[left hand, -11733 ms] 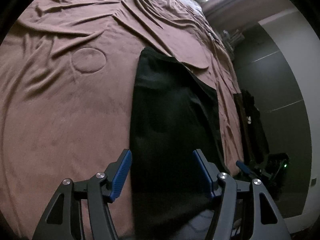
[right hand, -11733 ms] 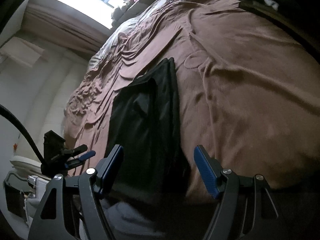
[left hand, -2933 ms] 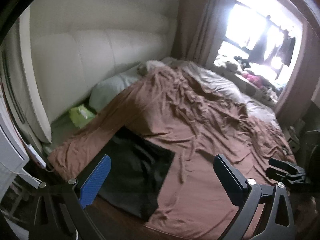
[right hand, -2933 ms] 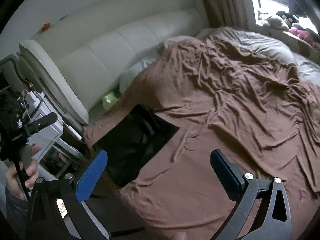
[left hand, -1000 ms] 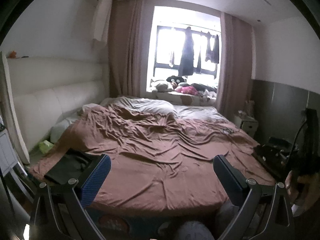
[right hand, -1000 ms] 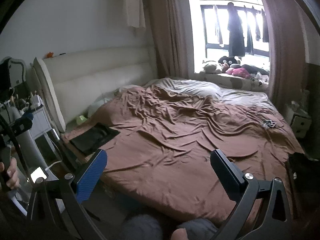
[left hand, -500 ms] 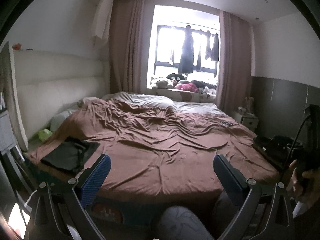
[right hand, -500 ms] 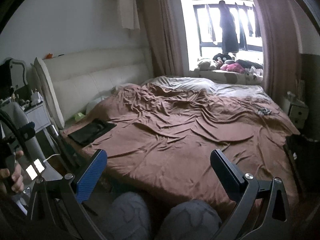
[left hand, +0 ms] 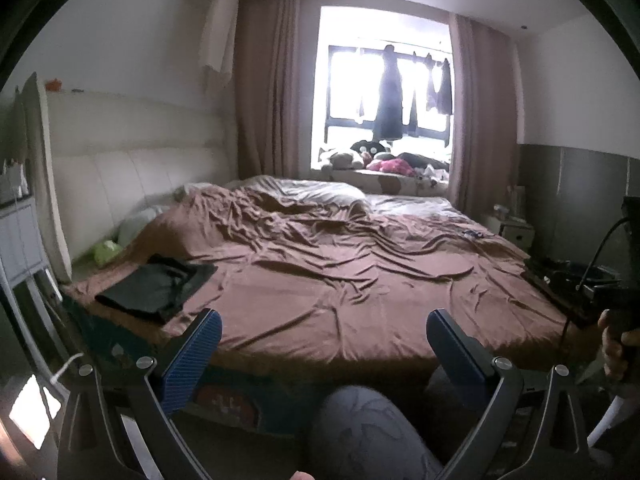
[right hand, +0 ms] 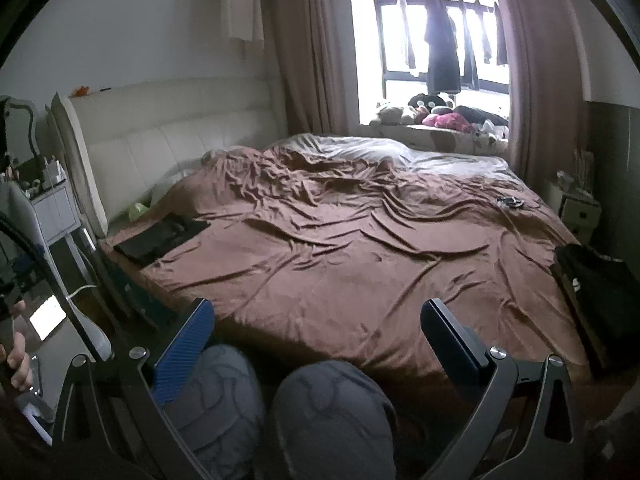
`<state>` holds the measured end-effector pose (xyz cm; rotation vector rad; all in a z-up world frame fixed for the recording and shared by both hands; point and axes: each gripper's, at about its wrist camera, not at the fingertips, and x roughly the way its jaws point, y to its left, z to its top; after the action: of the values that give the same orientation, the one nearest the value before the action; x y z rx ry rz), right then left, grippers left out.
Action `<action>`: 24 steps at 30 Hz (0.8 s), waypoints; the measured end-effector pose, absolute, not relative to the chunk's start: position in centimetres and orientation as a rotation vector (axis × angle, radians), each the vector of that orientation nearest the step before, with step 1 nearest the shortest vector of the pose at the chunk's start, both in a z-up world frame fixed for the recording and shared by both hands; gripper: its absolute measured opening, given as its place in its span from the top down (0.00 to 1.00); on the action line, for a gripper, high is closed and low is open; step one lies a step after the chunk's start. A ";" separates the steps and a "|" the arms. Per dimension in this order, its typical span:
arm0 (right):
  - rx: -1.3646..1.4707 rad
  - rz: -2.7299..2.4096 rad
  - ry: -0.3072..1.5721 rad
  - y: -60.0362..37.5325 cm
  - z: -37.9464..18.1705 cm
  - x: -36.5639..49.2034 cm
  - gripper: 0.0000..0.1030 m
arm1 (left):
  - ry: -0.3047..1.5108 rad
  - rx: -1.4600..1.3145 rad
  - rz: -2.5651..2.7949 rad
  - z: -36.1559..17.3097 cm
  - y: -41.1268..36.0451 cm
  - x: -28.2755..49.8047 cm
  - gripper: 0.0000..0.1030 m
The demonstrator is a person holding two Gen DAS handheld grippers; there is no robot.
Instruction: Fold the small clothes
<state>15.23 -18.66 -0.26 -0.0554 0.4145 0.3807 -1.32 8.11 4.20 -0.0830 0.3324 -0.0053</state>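
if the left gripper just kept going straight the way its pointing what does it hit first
Most likely the brown bedspread. The left gripper is open and empty, aimed across the middle of the bed; nothing stands between its fingers and the cover. The folded black garment lies off to the left of that line. Depth is hard to judge.

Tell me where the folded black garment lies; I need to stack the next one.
The folded black garment lies at the bed's near left corner on the brown sheet, beside the white headboard, in both views.

The black garment (left hand: 154,286) (right hand: 160,236) is folded into a flat rectangle. It lies on the brown bed sheet (left hand: 340,280), at the bed's corner near the white headboard (left hand: 132,172).
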 end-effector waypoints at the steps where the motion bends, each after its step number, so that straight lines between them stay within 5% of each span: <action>1: -0.052 0.383 0.421 -18.4 -0.3 15.5 0.00 | 0.337 -0.087 -0.001 4.0 8.2 -1.2 0.00; 24: -0.033 0.395 0.520 -17.4 -2.5 19.5 0.00 | 0.419 -0.190 0.098 -0.1 12.1 2.3 0.00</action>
<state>19.47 -17.38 -2.46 -0.0326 0.5201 0.3945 2.27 12.15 -0.07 -0.1898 0.4192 0.0977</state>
